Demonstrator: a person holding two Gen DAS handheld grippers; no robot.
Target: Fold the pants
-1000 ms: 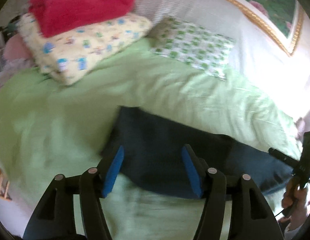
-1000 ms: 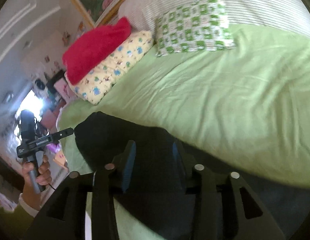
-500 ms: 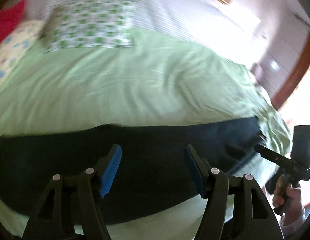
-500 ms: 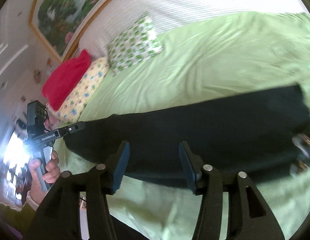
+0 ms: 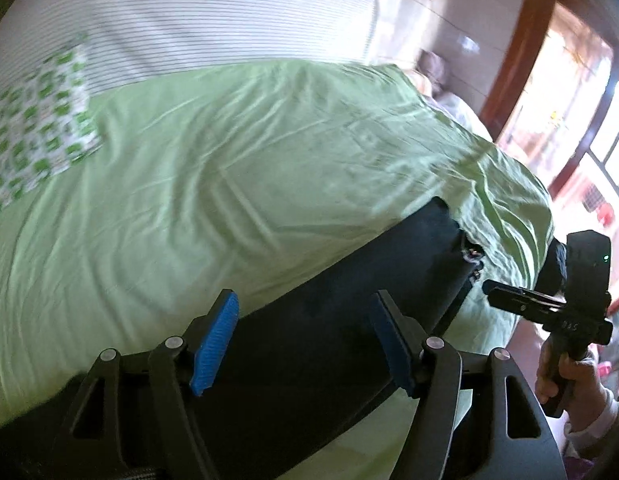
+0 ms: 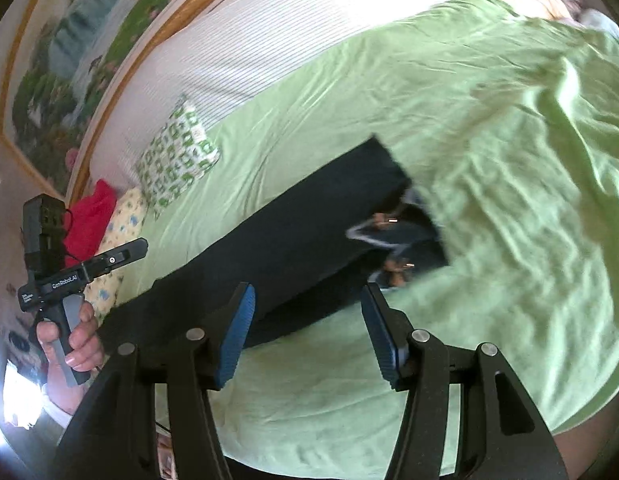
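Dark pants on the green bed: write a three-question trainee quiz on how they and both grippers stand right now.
1. True or false: the left gripper is shut on the dark pants.
2. What lies under the pants? A) green bedsheet B) wooden floor C) striped headboard
3. Fill in: in the right wrist view, the right gripper is open and holds ____, while the pants' open end with the white stripes lies past its fingertips.

Key: 1 false, its jaws stand apart above the cloth. 2 A. 3 nothing.
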